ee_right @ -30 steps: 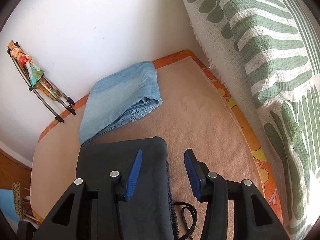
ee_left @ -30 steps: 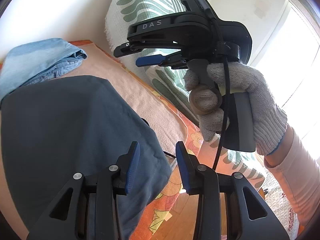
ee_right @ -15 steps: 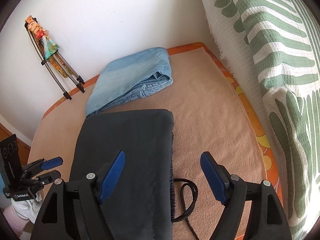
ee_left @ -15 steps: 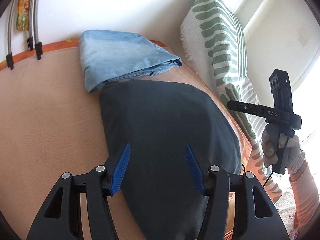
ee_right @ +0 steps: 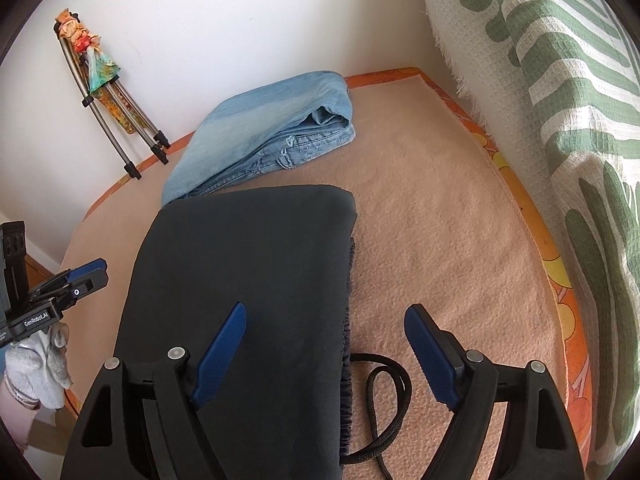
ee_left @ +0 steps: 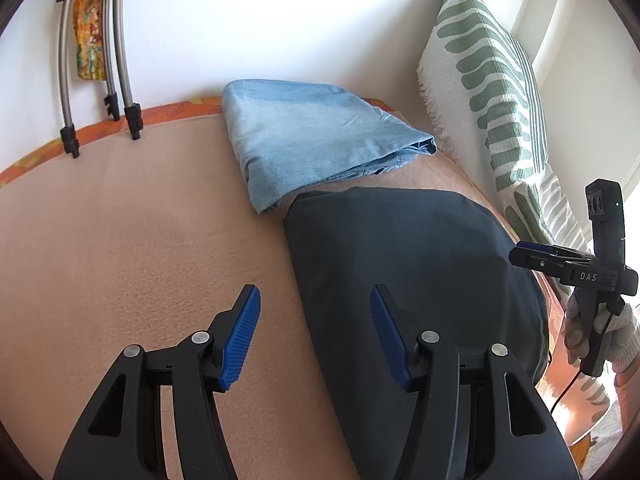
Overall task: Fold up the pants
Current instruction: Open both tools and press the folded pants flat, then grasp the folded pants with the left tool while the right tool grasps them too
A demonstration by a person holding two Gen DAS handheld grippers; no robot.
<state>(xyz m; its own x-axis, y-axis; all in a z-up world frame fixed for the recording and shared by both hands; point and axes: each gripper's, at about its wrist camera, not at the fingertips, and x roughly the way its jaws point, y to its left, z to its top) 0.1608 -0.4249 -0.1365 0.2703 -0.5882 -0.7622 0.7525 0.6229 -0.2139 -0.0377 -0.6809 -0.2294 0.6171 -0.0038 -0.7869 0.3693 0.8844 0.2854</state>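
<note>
Dark pants (ee_right: 248,280) folded; both grippers empty.
Left gripper (ee_left: 316,332) spread, right gripper (ee_right: 324,354) just widened; drawstring (ee_right: 384,408) may snag.

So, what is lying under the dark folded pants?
The dark pants lie on the peach blanket. A black drawstring and gathered waistband come out from under their right edge. Whatever else is beneath them is covered.
</note>
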